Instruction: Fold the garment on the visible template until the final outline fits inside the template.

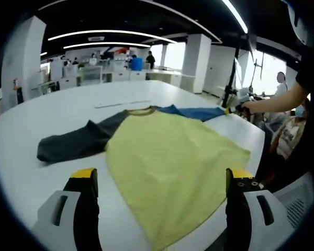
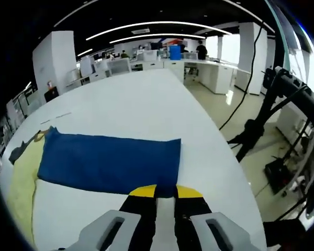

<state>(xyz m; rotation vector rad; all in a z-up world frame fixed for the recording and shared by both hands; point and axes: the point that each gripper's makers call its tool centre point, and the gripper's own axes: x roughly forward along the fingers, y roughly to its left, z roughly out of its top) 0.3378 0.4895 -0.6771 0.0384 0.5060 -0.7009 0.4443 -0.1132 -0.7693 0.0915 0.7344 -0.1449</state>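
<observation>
Right gripper (image 2: 165, 192) fingers are pinching the blue sleeve (image 2: 110, 162) edge; left gripper (image 1: 159, 180) fingers are hanging wide over the yellow shirt (image 1: 167, 157), lying flat on the white surface (image 1: 36, 125); open office behind; no readable writing.

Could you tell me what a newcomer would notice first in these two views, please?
A yellow shirt lies spread flat on the white table, with one grey sleeve and one blue sleeve. The right tongs are shut on the blue sleeve's cuff; the left tongs hover open over the hem.
</observation>
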